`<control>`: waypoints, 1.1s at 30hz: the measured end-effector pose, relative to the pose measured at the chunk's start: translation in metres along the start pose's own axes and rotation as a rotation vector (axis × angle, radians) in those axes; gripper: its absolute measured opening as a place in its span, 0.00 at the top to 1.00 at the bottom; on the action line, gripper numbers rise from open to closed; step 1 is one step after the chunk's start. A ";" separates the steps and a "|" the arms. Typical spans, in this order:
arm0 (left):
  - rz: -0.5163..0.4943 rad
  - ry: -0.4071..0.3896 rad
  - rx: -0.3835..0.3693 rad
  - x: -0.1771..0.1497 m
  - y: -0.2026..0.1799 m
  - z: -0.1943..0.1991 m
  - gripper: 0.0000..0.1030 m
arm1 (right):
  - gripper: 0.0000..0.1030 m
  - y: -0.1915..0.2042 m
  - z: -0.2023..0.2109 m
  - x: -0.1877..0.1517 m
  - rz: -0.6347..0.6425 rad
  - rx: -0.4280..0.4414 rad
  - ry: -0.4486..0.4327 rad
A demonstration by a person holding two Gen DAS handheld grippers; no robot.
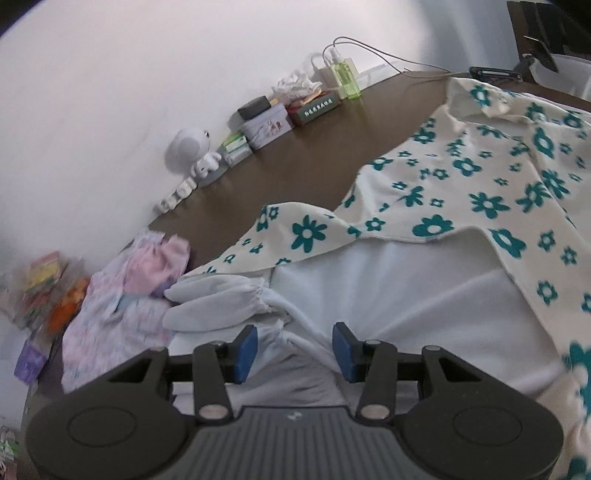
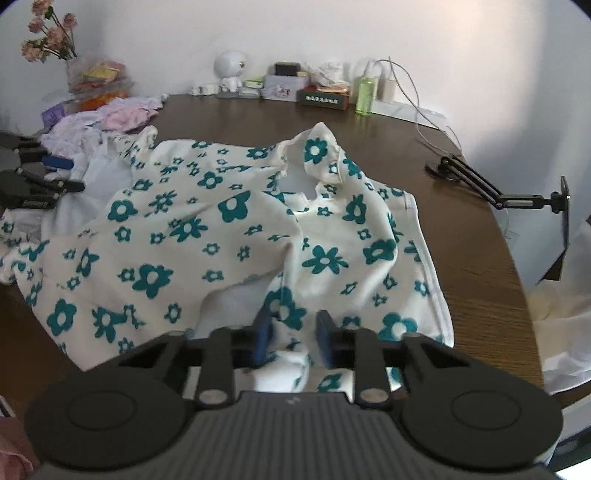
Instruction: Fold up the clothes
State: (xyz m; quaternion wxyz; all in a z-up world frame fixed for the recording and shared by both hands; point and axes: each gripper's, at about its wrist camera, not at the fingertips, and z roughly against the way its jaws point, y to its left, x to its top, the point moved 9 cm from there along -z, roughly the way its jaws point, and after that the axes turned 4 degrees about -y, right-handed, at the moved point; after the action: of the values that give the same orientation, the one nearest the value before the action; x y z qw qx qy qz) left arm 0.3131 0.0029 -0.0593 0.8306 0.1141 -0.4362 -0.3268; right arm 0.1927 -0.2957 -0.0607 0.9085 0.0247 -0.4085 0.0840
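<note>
Worktop of dark brown wood, curved edge at right, set against a plain white wall. Along the wall: white robot toy, tins and boxes, green bottle, charger with cable, dried flowers in the far left corner. Black phone arm clamped at the right edge. Pastel clothes piled far left. Flowered shirt, cream with teal blooms, spread rumpled mid-worktop over a white garment.

Right gripper low at the shirt's near edge, pads blurred, a fold of flowered cloth between them; contact not clear. Left gripper partly apart over the white garment's gathered cuff, cloth bunched between the pads; grip uncertain.
</note>
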 end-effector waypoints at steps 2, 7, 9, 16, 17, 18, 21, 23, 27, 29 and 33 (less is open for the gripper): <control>0.003 0.016 -0.013 -0.010 -0.003 0.013 0.58 | 0.74 0.001 0.002 0.001 -0.004 0.007 0.003; 0.030 0.040 -0.062 -0.024 0.005 0.037 0.47 | 0.31 -0.020 0.022 0.038 -0.108 0.084 -0.128; 0.056 0.038 -0.038 -0.026 0.018 0.040 0.43 | 0.31 -0.039 0.014 0.060 -0.097 0.020 -0.147; 0.127 0.038 0.034 -0.028 0.057 0.041 0.41 | 0.45 -0.039 -0.069 0.107 -0.029 0.034 -0.018; 0.130 0.044 0.034 -0.031 0.059 0.040 0.41 | 0.48 -0.036 -0.083 0.112 -0.014 0.037 0.005; 0.127 0.052 0.023 -0.033 0.059 0.037 0.41 | 0.55 -0.028 -0.096 0.113 0.007 0.027 0.032; 0.119 0.081 -0.013 -0.043 0.053 0.027 0.42 | 0.94 -0.017 -0.126 0.122 0.032 0.010 0.081; 0.118 0.093 -0.024 -0.049 0.050 0.022 0.42 | 0.94 -0.016 -0.131 0.133 0.000 0.028 0.050; 0.138 0.086 -0.044 -0.051 0.052 0.021 0.42 | 0.92 -0.024 -0.135 0.147 -0.090 0.019 -0.001; 0.142 0.085 -0.054 -0.052 0.052 0.022 0.42 | 0.77 -0.024 -0.140 0.143 -0.108 0.045 0.029; 0.158 0.080 -0.071 -0.056 0.054 0.024 0.42 | 0.38 -0.044 -0.122 0.152 -0.221 0.081 -0.045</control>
State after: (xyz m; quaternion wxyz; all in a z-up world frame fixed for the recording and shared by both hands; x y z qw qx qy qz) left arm 0.2948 0.0824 -0.0556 0.8741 0.0629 -0.3985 -0.2707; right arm 0.3893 -0.3048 -0.0278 0.9012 0.1080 -0.4198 -0.0006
